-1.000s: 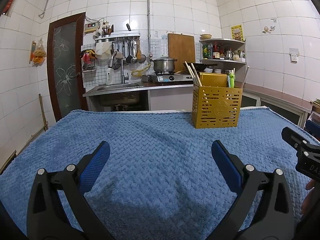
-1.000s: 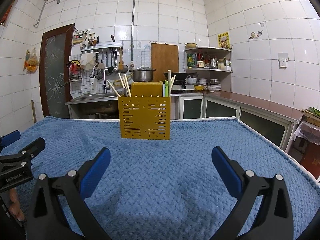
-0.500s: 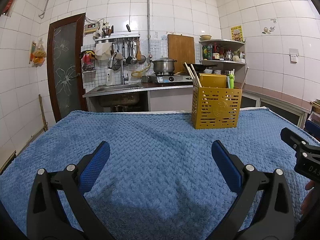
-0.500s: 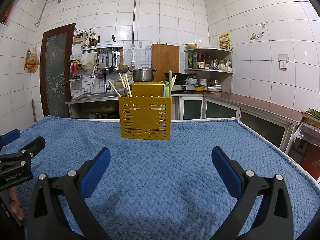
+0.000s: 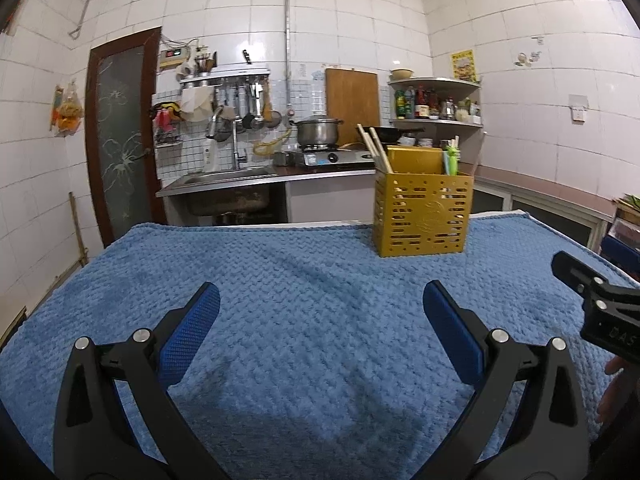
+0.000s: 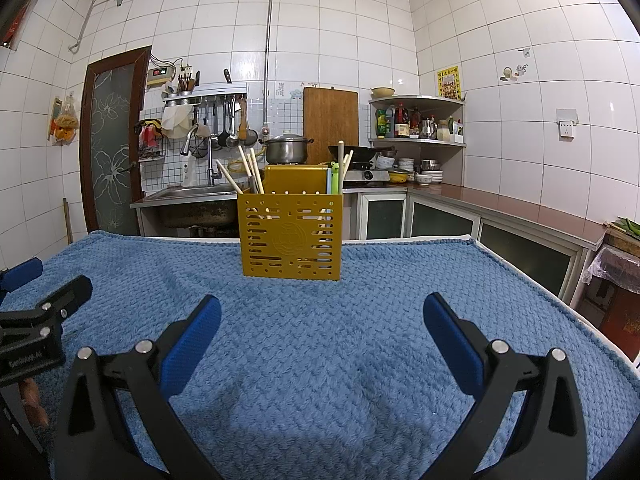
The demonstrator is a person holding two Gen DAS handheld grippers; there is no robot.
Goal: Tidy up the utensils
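Note:
A yellow perforated utensil holder [image 6: 291, 236] stands upright on the blue towel [image 6: 320, 340], near the table's far edge; in the left wrist view the holder [image 5: 422, 214] sits to the far right. Wooden chopsticks [image 6: 250, 172] lean in its left side, and green and pale utensils [image 6: 338, 174] stick up on its right. My left gripper [image 5: 321, 314] is open over bare towel with nothing between its blue pads. My right gripper [image 6: 322, 326] is open too, facing the holder from a short way back.
The towel [image 5: 300, 320] covers the whole table. Behind it are a sink counter [image 5: 228, 178], a stove with a steel pot [image 6: 286, 150], a wooden board [image 6: 330, 120] and a corner shelf [image 6: 418, 120]. The right gripper's body [image 5: 596, 304] shows at the left view's right edge.
Both views have risen slightly, so the holder sits a little lower in frame. Both grippers stay open and nothing on the towel has moved.

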